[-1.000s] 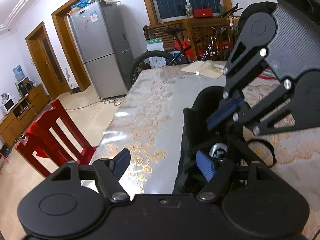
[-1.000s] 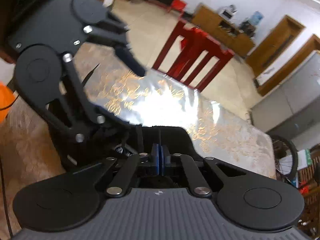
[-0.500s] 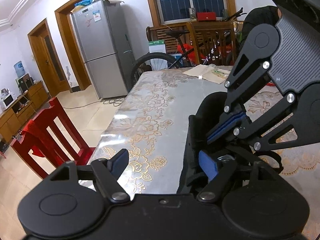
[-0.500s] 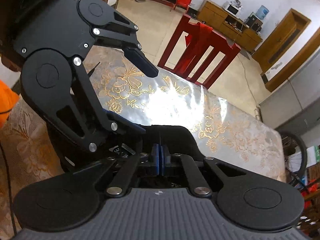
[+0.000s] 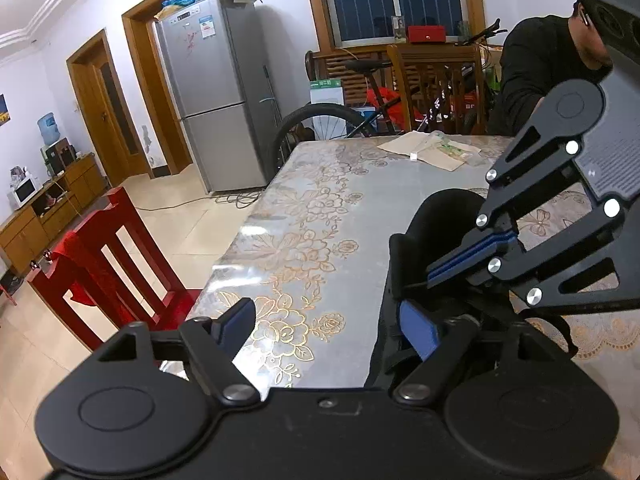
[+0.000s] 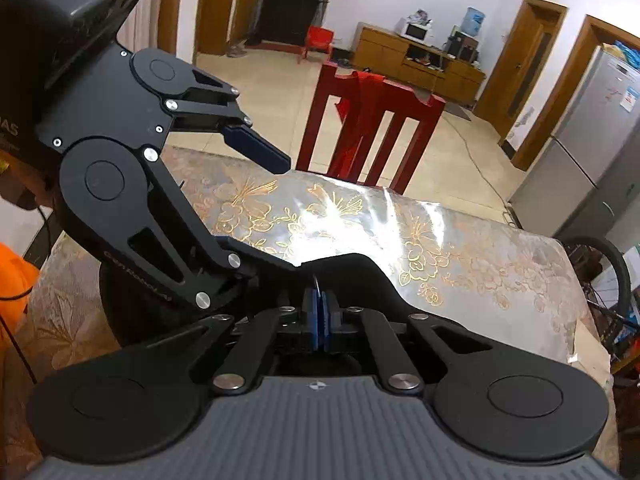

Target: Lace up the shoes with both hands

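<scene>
Left wrist view: left gripper point(image 5: 328, 326) opening, nothing pinched; one pad beside black shoe point(image 5: 436, 224) on table point(image 5: 304, 208). Right gripper point(image 5: 472, 256) closed over shoe. Person point(image 5: 532, 76) seated beyond.

Right wrist view: pads pressed together on thin lace point(image 6: 317, 283). Shoe collar directly ahead. Red chair point(image 6: 372, 120) behind table.

The black shoe point(image 5: 436, 232) sits mostly hidden behind both grippers; its laces can't be made out; the person's point(image 5: 524, 80) body runs off the frame's edge.
</scene>
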{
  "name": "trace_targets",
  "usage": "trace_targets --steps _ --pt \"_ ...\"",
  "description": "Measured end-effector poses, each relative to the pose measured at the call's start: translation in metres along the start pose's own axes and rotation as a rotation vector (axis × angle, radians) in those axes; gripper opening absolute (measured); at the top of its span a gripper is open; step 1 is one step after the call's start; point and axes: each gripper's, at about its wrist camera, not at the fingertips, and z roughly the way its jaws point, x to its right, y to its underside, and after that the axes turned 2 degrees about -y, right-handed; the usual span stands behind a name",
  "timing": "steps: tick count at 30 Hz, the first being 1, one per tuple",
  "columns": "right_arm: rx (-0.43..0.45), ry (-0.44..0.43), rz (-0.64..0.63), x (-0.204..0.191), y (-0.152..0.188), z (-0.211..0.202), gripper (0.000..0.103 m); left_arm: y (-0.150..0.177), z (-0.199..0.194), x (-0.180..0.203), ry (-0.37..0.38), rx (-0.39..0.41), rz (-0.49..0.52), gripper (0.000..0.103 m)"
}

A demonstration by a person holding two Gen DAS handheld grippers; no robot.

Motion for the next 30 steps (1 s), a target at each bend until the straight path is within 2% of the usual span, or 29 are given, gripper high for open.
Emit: trace_targets --steps 8,15,18,21,26,30 --pt "0.004 0.025 0.032 -0.001 0.001 0.019 0.003 -0.001 0.0 -0.003 -0.021 -0.002 -0.005 0.078" --pt "0.039 -0.005 0.121 0.006 0.006 0.015 0.004 0.005 0.005 -0.007 -0.038 -0.044 0.0 0.076" --pt "0.049 -0.008 0.134 0.007 0.006 0.015 0.004 0.005 0.0 -0.006 -0.029 -0.025 0.008 0.077" --pt "0.045 -0.005 0.112 0.006 0.005 0.013 0.004 0.001 -0.005 -0.004 -0.005 0.011 0.023 0.077" --pt "0.015 0.016 0.042 0.002 0.002 0.018 0.003 -0.002 0.004 0.002 -0.01 0.018 0.052 0.078" --pt "0.016 0.03 0.025 0.002 0.002 0.022 0.003 -0.002 0.007 -0.007 -0.014 0.01 0.004 0.08"
